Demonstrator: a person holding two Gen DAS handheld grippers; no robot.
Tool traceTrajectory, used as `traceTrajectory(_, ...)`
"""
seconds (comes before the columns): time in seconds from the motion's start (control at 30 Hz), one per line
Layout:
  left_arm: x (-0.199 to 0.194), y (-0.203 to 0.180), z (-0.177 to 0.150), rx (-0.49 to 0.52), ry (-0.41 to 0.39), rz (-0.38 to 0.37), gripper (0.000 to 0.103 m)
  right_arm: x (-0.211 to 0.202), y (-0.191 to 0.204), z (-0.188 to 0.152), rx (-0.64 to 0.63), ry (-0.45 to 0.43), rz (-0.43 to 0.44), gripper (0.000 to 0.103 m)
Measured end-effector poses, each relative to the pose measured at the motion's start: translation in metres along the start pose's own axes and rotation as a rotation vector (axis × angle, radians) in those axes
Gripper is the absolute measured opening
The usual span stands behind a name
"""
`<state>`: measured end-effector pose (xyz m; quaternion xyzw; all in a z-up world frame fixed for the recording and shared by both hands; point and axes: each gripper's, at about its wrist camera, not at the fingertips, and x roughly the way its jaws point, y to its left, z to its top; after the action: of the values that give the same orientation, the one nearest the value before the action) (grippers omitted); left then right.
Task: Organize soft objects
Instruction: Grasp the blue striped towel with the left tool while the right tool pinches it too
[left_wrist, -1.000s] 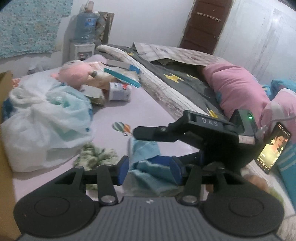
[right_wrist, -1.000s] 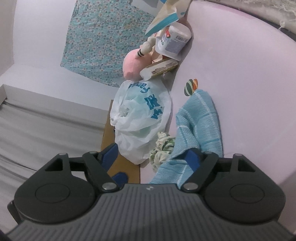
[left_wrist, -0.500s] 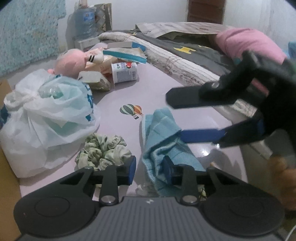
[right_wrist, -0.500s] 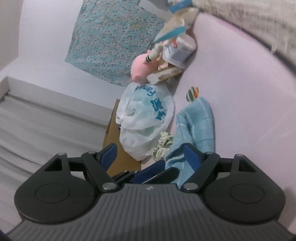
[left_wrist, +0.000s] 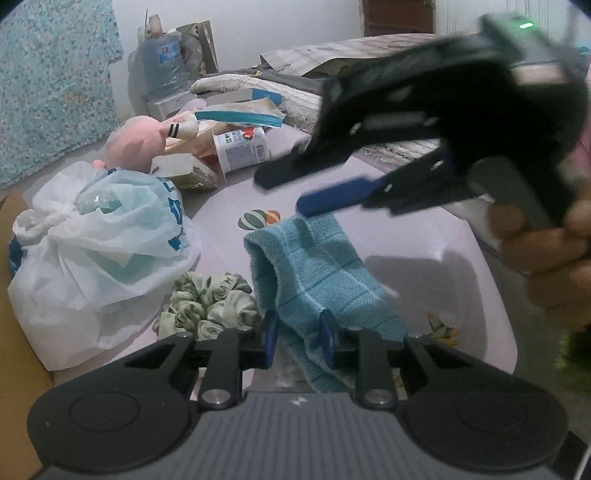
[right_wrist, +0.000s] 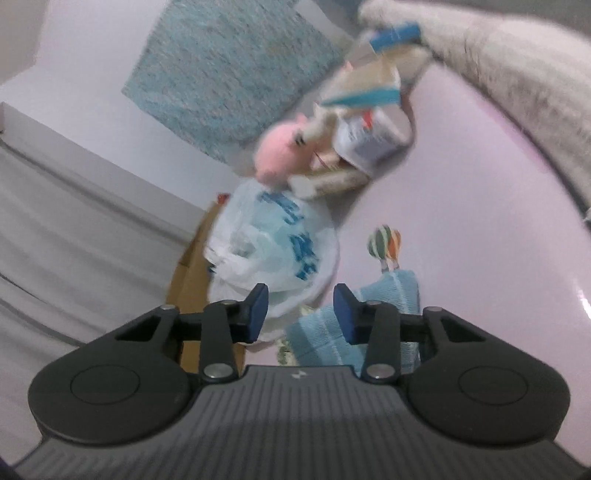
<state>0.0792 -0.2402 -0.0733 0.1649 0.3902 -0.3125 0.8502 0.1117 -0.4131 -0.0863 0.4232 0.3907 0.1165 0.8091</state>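
A blue checked towel (left_wrist: 314, 266) lies crumpled on the pink sheet (left_wrist: 424, 266). My left gripper (left_wrist: 298, 335) is shut on its near end, with cloth pinched between the blue pads. A green ruffled scrunchie (left_wrist: 210, 299) sits just left of the towel. My right gripper (left_wrist: 280, 192), held in a hand (left_wrist: 554, 258), hovers above the towel's far end. In the right wrist view that gripper (right_wrist: 301, 308) has nothing between its pads, and its jaws are closing. The towel (right_wrist: 399, 295) lies below and right of them. A pink plush toy (left_wrist: 136, 144) rests at the back.
A knotted white plastic bag (left_wrist: 92, 236) fills the left side, against a cardboard box (left_wrist: 14, 332). Behind it are a white printed tub (left_wrist: 243, 147), a small carton (left_wrist: 184, 173) and books (left_wrist: 240, 114). Folded blankets (left_wrist: 295, 92) line the far edge.
My left gripper's jaws closed onto the towel's near end. My right gripper rose off the towel, rolled, and its jaws narrowed with nothing in them.
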Motion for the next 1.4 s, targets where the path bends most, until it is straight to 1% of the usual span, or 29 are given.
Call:
traceTrajectory(0.07,-0.001,0.002,-0.001,-0.003,-0.004,-0.008,0.026,0.011,-0.008,-0.001,0.033,0.04,-0.064,0.035)
traceTrajectory(0.1,-0.002,0.002,-0.002,-0.004,-0.007,-0.009,0.028,0.012,-0.011,-0.003,0.045,0.047,-0.08,0.032)
traceTrajectory(0.13,-0.004,0.003,-0.002,-0.004,-0.012,-0.013,0.028,0.011,-0.013,-0.004,0.052,0.045,-0.08,0.027)
traceTrajectory(0.23,-0.008,0.009,-0.002,-0.031,-0.029,-0.05,0.03,0.008,-0.013,-0.005,0.068,0.043,-0.084,0.025)
traceTrajectory(0.3,-0.01,0.014,0.001,-0.065,-0.037,-0.087,0.044,0.007,-0.013,-0.004,0.077,0.043,-0.088,0.023)
traceTrajectory(0.37,-0.01,0.018,0.004,-0.103,-0.042,-0.13,0.046,0.006,-0.015,-0.005,0.091,0.041,-0.087,0.023)
traceTrajectory(0.43,-0.01,0.019,0.009,-0.119,-0.041,-0.162,0.047,0.005,-0.015,-0.004,0.1,0.039,-0.087,0.023)
traceTrajectory(0.47,-0.01,0.018,0.011,-0.122,-0.045,-0.173,0.051,0.005,-0.016,-0.005,0.102,0.038,-0.086,0.023)
traceTrajectory(0.5,-0.009,0.018,0.012,-0.12,-0.049,-0.177,0.057,0.004,-0.017,-0.006,0.106,0.037,-0.085,0.023)
traceTrajectory(0.57,-0.004,0.015,0.015,-0.103,-0.044,-0.18,0.064,0.006,-0.016,-0.006,0.112,0.037,-0.083,0.023)
traceTrajectory(0.63,0.004,0.012,0.018,-0.089,-0.022,-0.177,0.066,0.005,-0.018,-0.007,0.123,0.037,-0.076,0.023)
traceTrajectory(0.7,0.014,0.01,0.021,-0.081,0.014,-0.187,0.071,0.003,-0.02,-0.007,0.133,0.037,-0.069,0.023)
traceTrajectory(0.8,0.027,0.009,0.023,-0.087,0.065,-0.196,0.072,-0.003,-0.022,-0.009,0.149,0.024,-0.053,0.025)
traceTrajectory(0.9,0.036,0.011,0.023,-0.118,0.107,-0.204,0.072,-0.017,-0.02,-0.012,0.146,-0.013,-0.045,0.028)
traceTrajectory(1.0,0.039,0.011,0.023,-0.125,0.129,-0.196,0.073,-0.033,-0.019,-0.016,0.143,-0.054,-0.048,0.033)
traceTrajectory(1.1,0.042,0.011,0.024,-0.142,0.156,-0.19,0.073,-0.046,-0.02,-0.02,0.149,-0.083,-0.041,0.041)
traceTrajectory(1.13,0.043,0.011,0.025,-0.148,0.162,-0.188,0.073,-0.049,-0.021,-0.022,0.15,-0.087,-0.038,0.043)
traceTrajectory(1.23,0.043,0.008,0.026,-0.15,0.171,-0.174,0.073,-0.054,-0.023,-0.028,0.159,-0.092,-0.035,0.044)
traceTrajectory(1.33,0.043,0.006,0.025,-0.14,0.166,-0.168,0.069,-0.055,-0.024,-0.034,0.158,-0.088,-0.055,0.045)
traceTrajectory(1.4,0.042,0.005,0.024,-0.142,0.165,-0.18,0.067,-0.054,-0.025,-0.037,0.16,-0.08,-0.067,0.046)
